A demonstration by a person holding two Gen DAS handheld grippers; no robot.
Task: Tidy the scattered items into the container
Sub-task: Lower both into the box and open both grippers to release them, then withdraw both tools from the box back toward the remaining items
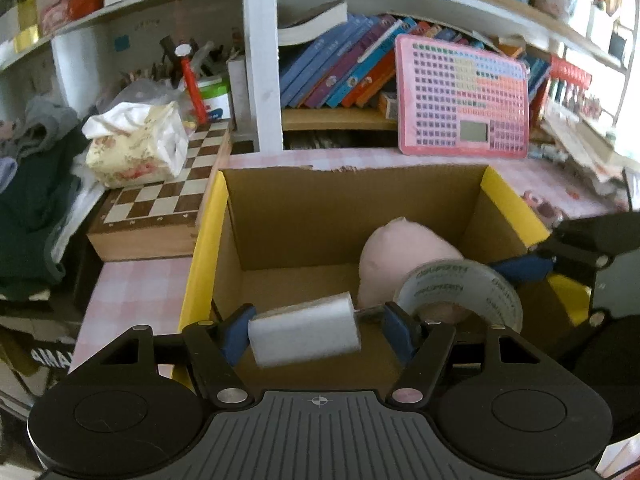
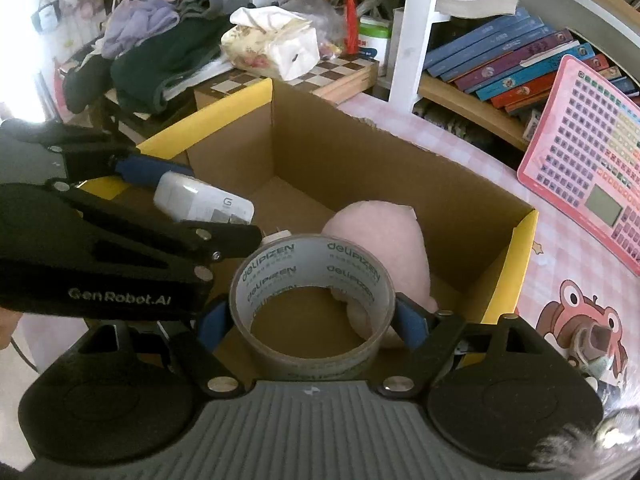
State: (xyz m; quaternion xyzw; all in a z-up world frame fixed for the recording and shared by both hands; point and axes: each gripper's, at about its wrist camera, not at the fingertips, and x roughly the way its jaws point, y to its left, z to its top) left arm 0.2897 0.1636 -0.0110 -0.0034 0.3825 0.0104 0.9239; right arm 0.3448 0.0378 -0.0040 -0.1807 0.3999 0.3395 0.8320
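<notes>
An open cardboard box point(image 1: 352, 216) with yellow flaps stands on the pink checked table; it also shows in the right wrist view point(image 2: 360, 160). A pink plush toy point(image 1: 404, 252) lies inside it, also seen in the right wrist view point(image 2: 384, 236). My left gripper point(image 1: 316, 330) is shut on a white plug adapter point(image 1: 306, 330) and holds it over the box; the adapter also shows in the right wrist view point(image 2: 202, 202). My right gripper point(image 2: 312, 312) is shut on a clear tape roll point(image 2: 312, 300) above the box's near side; the roll also shows in the left wrist view point(image 1: 464, 292).
A chessboard box point(image 1: 160, 204) with a tissue pack point(image 1: 136, 144) sits left of the box. A pink keyboard toy point(image 1: 464, 96) leans on the bookshelf behind. Clothes point(image 2: 160, 52) are piled at the far left. A bear sticker point(image 2: 580, 320) is on the table at right.
</notes>
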